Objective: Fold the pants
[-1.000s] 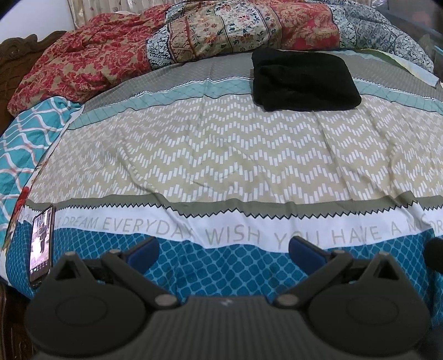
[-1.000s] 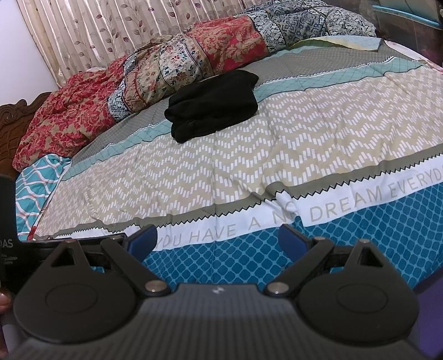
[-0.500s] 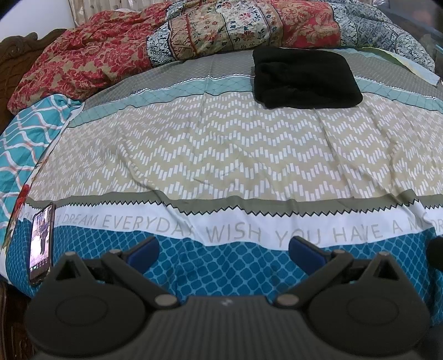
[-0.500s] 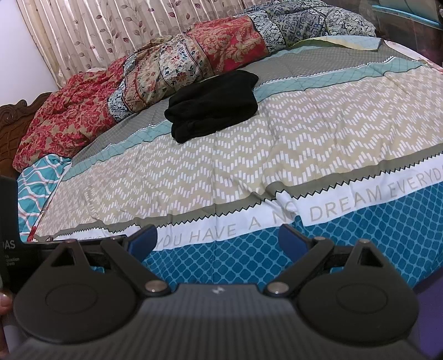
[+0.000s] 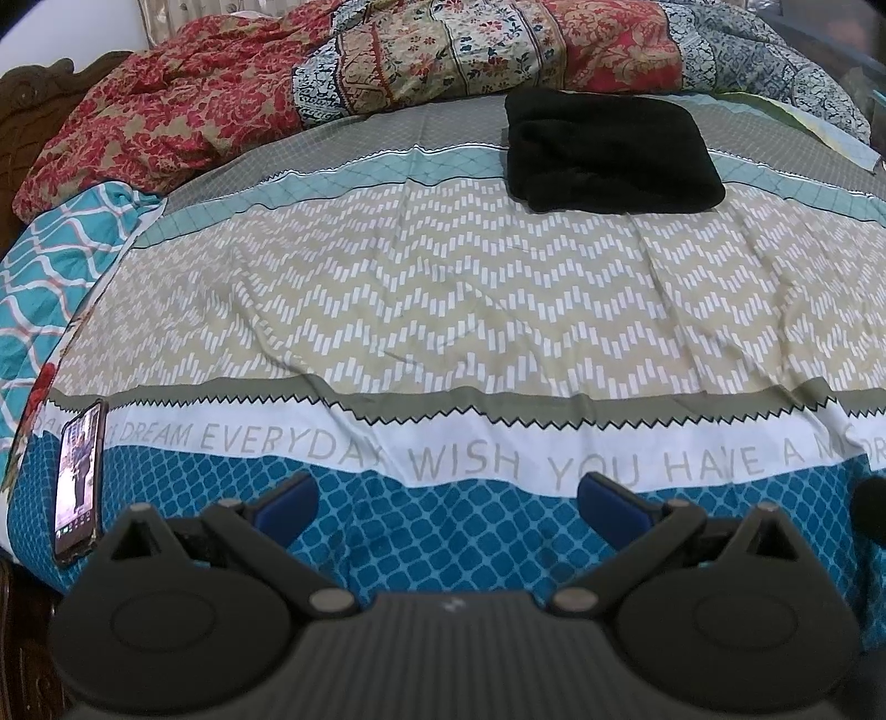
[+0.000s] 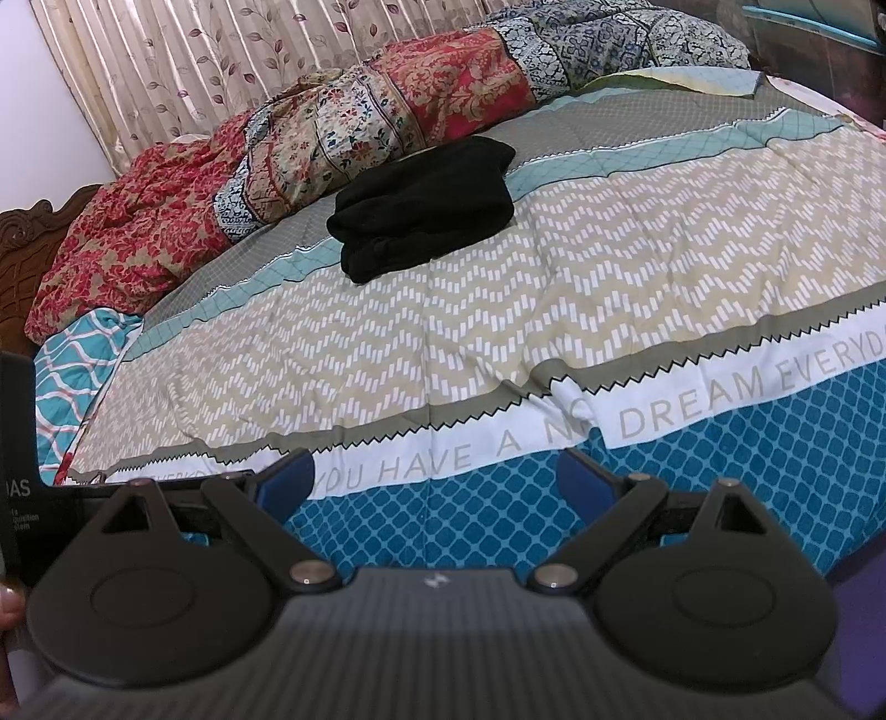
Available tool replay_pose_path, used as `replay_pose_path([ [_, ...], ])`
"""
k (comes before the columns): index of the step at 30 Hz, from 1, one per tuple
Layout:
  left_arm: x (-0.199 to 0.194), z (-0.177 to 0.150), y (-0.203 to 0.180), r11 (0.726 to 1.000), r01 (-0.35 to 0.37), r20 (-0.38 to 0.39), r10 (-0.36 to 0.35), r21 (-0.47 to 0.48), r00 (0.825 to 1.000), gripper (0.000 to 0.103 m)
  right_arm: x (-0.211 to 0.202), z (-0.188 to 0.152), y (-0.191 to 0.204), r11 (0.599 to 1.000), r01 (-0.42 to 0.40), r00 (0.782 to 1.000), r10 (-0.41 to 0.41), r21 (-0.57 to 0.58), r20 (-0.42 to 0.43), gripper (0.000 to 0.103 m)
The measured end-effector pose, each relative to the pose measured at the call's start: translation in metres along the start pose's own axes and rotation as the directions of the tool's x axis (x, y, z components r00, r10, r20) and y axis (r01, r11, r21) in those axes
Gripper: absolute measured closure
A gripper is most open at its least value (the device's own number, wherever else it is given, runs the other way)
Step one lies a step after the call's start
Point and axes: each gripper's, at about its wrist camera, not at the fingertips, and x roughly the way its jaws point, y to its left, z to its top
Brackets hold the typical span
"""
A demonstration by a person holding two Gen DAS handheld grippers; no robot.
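— So, where are the black pants (image 5: 609, 152)?

— Far ahead of both our sets of fingers, up the bed (image 5: 443, 299) near the bunched-up flowery quilt (image 5: 443, 50). They lie in a neat stack, already folded up small, we think.

— And our fingers?

— The left gripper (image 5: 448, 501) has its fingers spread wide with nothing between them. The right gripper (image 6: 429, 479) is just the same, wide and holding nothing. Both hang over the blue edge of the bed sheet (image 6: 443, 515), well apart from the pants.

— So what should we do now?

— We guess the job is about done, so the best thing is to keep back and not bump the stack. If we do want to tidy it, we should reach straight ahead, come down softly on top, and press flat. We must not pinch one loose layer, or the fold could pull open.

— Anything to watch?

— Yes, the phone (image 5: 80, 479) lies just left of the left fingers, near the bed's edge. We should not knock it off.
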Motion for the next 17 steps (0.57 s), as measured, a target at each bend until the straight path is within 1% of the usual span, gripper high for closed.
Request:
replay_pose_path([
  [10, -0.0001, 0.0015, -0.0009, 1.000, 0.010, -0.014, -0.010, -0.006, 1.000, 0.000, 0.0001, -0.0001, -0.0004, 1.000, 0.000, 1.000, 0.000, 0.001, 0.000, 0.007],
  [17, -0.0042, 0.0017, -0.0062, 0.997, 0.070, -0.001, -0.070, 0.013, 0.998, 0.000, -0.0001, -0.0007, -0.0010, 1.000, -0.001, 1.000, 0.001, -0.001, 0.005, 0.007],
])
